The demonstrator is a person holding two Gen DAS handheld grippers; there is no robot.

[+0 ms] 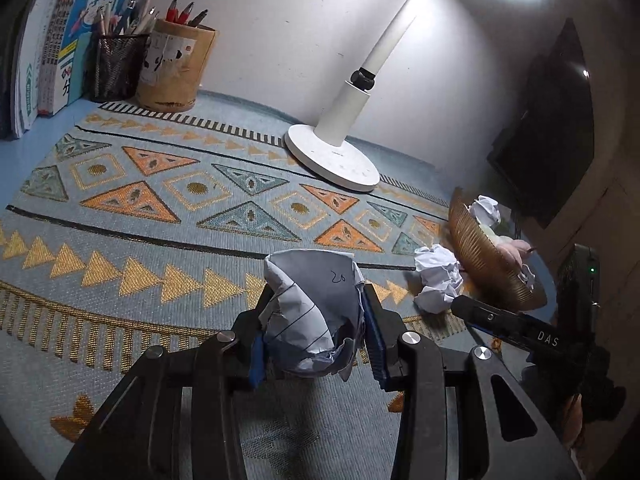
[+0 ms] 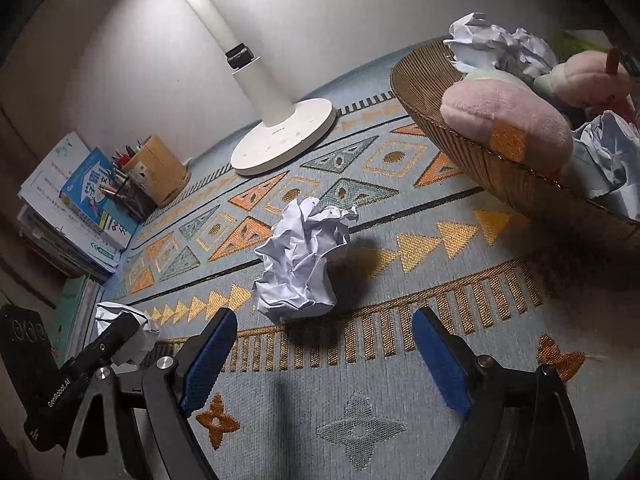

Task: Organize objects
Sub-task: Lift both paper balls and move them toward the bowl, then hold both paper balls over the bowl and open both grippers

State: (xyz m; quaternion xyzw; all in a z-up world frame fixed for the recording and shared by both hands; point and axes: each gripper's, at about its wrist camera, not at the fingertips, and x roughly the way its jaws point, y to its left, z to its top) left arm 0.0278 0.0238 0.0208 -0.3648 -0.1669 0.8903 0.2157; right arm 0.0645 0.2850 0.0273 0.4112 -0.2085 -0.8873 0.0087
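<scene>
I am clamping the left gripper (image 1: 316, 334) on a lined paper wad (image 1: 314, 312); my right gripper (image 2: 324, 344) is gaping before a crumpled paper ball (image 2: 304, 266) near the mat's (image 2: 400, 380) front edge.

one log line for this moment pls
left gripper: shut on lined paper ball | right gripper: open, behind loose paper ball | basket: holds paper, plush

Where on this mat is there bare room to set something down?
Free: the broad mat between the pen holders, the lamp base and the left gripper. Crowded: the basket side, with a loose paper ball beside it.
</scene>
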